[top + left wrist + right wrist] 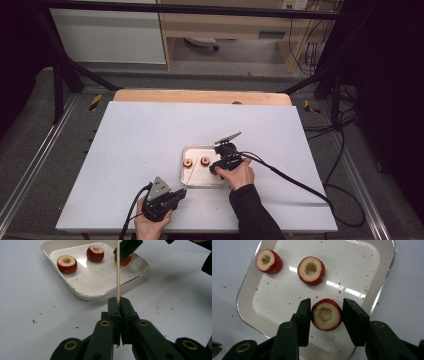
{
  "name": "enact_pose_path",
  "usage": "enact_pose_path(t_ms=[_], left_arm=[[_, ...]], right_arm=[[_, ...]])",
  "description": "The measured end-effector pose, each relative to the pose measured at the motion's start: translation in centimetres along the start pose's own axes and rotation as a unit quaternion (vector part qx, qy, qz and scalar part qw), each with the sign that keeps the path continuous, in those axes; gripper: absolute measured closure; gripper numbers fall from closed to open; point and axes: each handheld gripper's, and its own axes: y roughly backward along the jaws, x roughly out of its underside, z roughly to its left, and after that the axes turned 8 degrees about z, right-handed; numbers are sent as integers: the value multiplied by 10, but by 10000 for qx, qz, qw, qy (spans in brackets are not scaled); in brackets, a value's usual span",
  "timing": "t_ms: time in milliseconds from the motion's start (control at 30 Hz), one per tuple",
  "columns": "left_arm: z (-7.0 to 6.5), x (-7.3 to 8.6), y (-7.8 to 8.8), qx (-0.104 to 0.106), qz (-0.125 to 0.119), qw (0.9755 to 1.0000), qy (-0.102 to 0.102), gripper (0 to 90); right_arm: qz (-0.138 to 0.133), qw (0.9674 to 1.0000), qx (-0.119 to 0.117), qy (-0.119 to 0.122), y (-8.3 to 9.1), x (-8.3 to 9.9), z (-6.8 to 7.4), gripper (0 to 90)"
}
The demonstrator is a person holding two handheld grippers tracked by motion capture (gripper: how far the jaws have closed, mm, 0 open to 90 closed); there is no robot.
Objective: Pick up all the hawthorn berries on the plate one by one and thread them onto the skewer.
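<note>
A shallow white tray (186, 150) holds three cored red fruit pieces. My right gripper (326, 315) reaches down into the tray, and its jaws press on both sides of the nearest piece (325, 323), which rests on the tray floor. The two other pieces (311, 270) (268, 261) lie loose farther in. My left gripper (119, 303) is shut on a thin wooden skewer (118, 272), which points up and toward the tray. In the high view the left gripper (181, 192) sits just outside the tray's near left corner, and the right gripper (220, 162) is over its right side.
The tray (82, 293) sits in the near middle of a white table top (150, 135). Small red and tan crumbs lie scattered in the tray and on the table around it. Cables trail from both grippers toward the table's front and right edges.
</note>
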Motion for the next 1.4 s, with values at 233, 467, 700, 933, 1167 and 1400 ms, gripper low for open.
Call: enact_pose_path(t_ms=[233, 467, 700, 933, 1167, 1400], left_arm=[[-5, -1, -2, -9, -103, 9999, 26, 884], [-11, -2, -6, -42, -159, 9998, 119, 884], [-18, -5, -10, -44, -200, 9996, 192, 884], [-28, -8, -18, -10, -240, 9994, 263, 884], [-32, -12, -20, 66, -332, 9982, 494, 884], [-33, -13, -22, 156, -343, 9975, 598, 884]], right_arm=[[-858, 9945, -571, 160, 25, 7, -1, 602], [-1916, 9714, -1404, -19, 38, 21, -11, 602], [-2654, 9440, -1947, -226, 40, 28, -19, 602], [-3285, 9179, -2200, -347, 38, 32, -18, 602], [-3614, 9032, -2289, -339, 37, 36, -16, 602], [-3744, 8966, -2349, -266, 38, 39, -13, 602]])
